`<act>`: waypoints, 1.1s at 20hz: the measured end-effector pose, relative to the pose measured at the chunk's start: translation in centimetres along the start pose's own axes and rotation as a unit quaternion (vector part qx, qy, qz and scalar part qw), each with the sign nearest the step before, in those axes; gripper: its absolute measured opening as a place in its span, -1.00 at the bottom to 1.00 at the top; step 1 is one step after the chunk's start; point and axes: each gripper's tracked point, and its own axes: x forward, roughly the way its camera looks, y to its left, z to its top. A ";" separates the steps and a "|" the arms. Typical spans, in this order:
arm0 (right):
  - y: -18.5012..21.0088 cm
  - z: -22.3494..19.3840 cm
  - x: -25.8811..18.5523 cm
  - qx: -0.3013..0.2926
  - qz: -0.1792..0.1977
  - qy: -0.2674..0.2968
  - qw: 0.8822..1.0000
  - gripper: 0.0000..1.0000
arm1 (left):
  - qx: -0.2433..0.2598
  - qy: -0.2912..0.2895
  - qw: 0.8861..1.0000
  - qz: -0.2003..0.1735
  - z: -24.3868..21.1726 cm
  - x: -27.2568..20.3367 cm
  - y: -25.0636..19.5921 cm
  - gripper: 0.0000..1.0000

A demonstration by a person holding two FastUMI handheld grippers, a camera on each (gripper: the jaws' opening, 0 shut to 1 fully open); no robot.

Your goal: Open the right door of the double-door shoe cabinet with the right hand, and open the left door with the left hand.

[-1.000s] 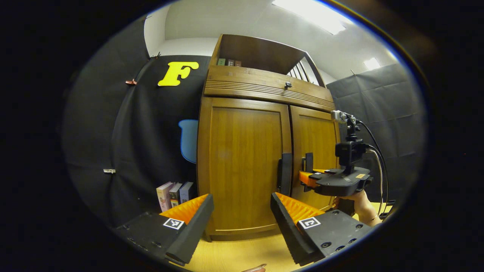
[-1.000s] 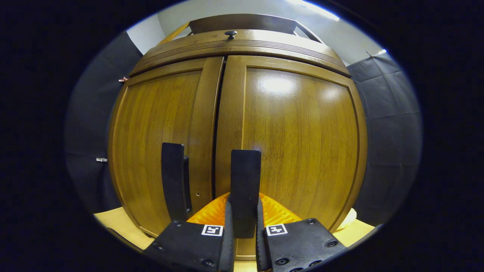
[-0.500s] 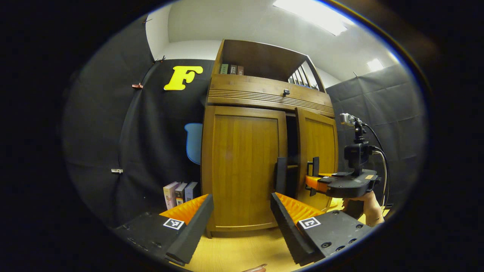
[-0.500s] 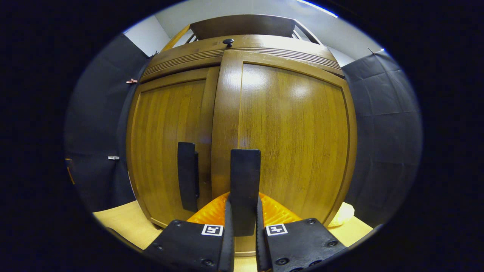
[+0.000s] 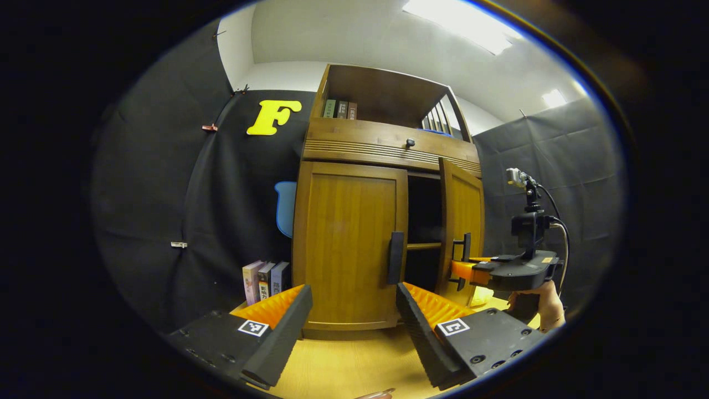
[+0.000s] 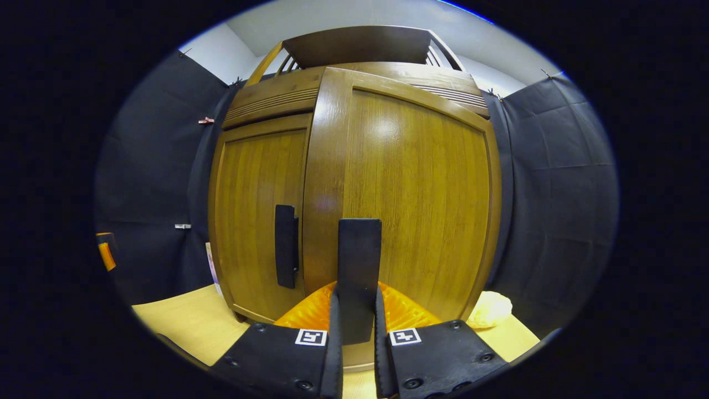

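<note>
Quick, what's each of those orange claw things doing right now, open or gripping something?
Left gripper: open, holding nothing, short of the cabinet.
Right gripper: shut on the right door handle, door partly open.

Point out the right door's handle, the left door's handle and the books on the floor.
right door's handle (image 6: 359, 260), right gripper view, middle of the bar.
left door's handle (image 5: 395, 257), left gripper view, middle of the bar.
books (image 5: 265, 280), left gripper view, middle book's spine.

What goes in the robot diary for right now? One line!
right gripper: shut on right door handle | right door: partly open | left gripper: open | left door: closed
</note>
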 end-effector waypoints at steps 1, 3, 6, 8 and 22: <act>-0.2 0.1 -0.3 0.001 0.002 0.000 1.000 -0.47 | 0.001 0.001 1.000 0.000 0.0 -0.3 -0.4 0.89; -0.6 0.3 -0.9 0.001 0.005 0.000 1.000 -0.47 | 0.005 0.001 1.000 -0.003 0.1 -0.6 -1.1 0.89; -1.1 0.3 -2.0 0.002 0.011 0.000 1.000 -0.47 | 0.011 0.000 1.000 -0.006 0.3 -0.6 -2.1 0.89; -1.6 0.1 -3.0 0.005 0.014 0.003 1.000 -0.47 | 0.011 0.002 1.000 -0.011 0.1 -0.4 -2.9 0.89; -8.2 0.1 -9.7 0.015 -0.024 0.004 1.000 -0.49 | 0.011 0.026 0.998 -0.054 -1.4 0.3 -8.6 0.89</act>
